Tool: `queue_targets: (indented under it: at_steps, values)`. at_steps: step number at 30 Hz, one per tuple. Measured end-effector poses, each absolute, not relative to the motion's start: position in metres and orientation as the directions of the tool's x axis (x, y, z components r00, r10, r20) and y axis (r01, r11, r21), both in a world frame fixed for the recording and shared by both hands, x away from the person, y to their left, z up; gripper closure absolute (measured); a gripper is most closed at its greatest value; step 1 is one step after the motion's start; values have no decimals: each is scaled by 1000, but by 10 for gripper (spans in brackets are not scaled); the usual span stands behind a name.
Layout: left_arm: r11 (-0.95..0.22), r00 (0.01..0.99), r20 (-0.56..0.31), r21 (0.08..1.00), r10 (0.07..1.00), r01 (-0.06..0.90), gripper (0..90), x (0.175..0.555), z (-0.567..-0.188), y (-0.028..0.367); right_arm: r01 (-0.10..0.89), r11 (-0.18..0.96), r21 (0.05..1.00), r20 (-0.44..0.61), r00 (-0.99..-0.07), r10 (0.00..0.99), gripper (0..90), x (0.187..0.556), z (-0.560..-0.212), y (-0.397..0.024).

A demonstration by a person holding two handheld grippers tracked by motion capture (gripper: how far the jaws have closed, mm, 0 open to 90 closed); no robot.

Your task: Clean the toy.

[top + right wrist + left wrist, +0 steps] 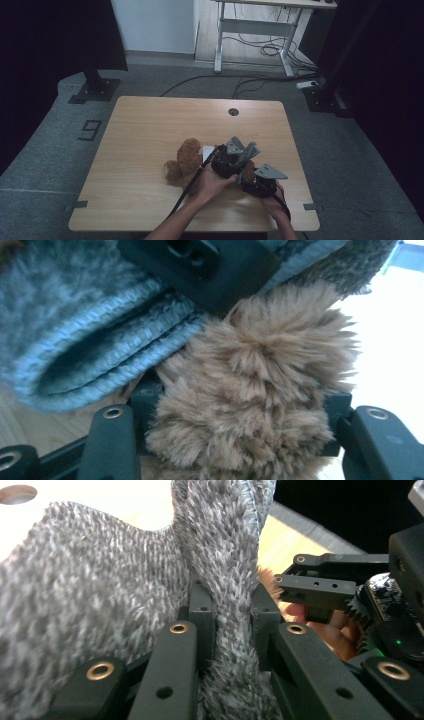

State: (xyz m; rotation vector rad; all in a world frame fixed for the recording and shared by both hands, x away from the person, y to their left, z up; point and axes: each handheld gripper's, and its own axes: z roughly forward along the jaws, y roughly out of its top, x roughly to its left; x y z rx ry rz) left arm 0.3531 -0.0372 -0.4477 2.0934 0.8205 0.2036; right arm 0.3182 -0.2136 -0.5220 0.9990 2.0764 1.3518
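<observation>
A: What is counted on the table (150, 125)?
B: One teddy bear (184, 161), one grey knit garment (100, 580) (fuzzy).
A: Hand-held grippers?
B: Left hand-held gripper (234, 611) clenched on garment; right hand-held gripper (240, 405) clamped on bear's limb.

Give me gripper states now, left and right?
Left gripper: closed on the grey knit garment.
Right gripper: closed on the teddy bear's furry limb.

On the table (150, 130), the teddy bear (184, 159) lies near your edge. Your left tongs (232, 625) sit right of it, clamping a knitted garment (100, 595); your right tongs (235, 435), just right again, grip the bear's limb.
</observation>
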Motion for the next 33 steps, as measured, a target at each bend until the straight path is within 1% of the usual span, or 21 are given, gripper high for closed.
queue_targets:
  at_steps: [4, 8, 15, 20, 26, 28, 33]
  values:
    - [-418, 752, -110, 774, 650, 475, 779, 350, -446, -19, 322, 248, 914, 9, -625, 781, 429, 319, -522, -214]
    - [-371, 735, -148, 787, 661, 493, 783, 348, -447, 8, 316, 248, 916, 7, -631, 776, 433, 317, -522, -214]
    - [-305, 708, -163, 820, 687, 484, 784, 344, -435, 47, 288, 260, 922, -16, -641, 767, 437, 316, -524, -214]
    - [-283, 663, -184, 798, 726, 532, 782, 352, -435, 81, 283, 257, 924, -16, -644, 765, 438, 317, -525, -216]
    - [-245, 605, -221, 768, 765, 591, 779, 359, -448, 123, 283, 254, 925, -12, -645, 764, 438, 317, -525, -215]
    - [-224, 590, -242, 763, 770, 606, 779, 360, -451, 133, 286, 251, 925, -9, -644, 765, 438, 317, -525, -215]
    - [-211, 573, -239, 766, 784, 608, 779, 360, -448, 145, 287, 247, 925, -5, -642, 767, 439, 317, -525, -214]
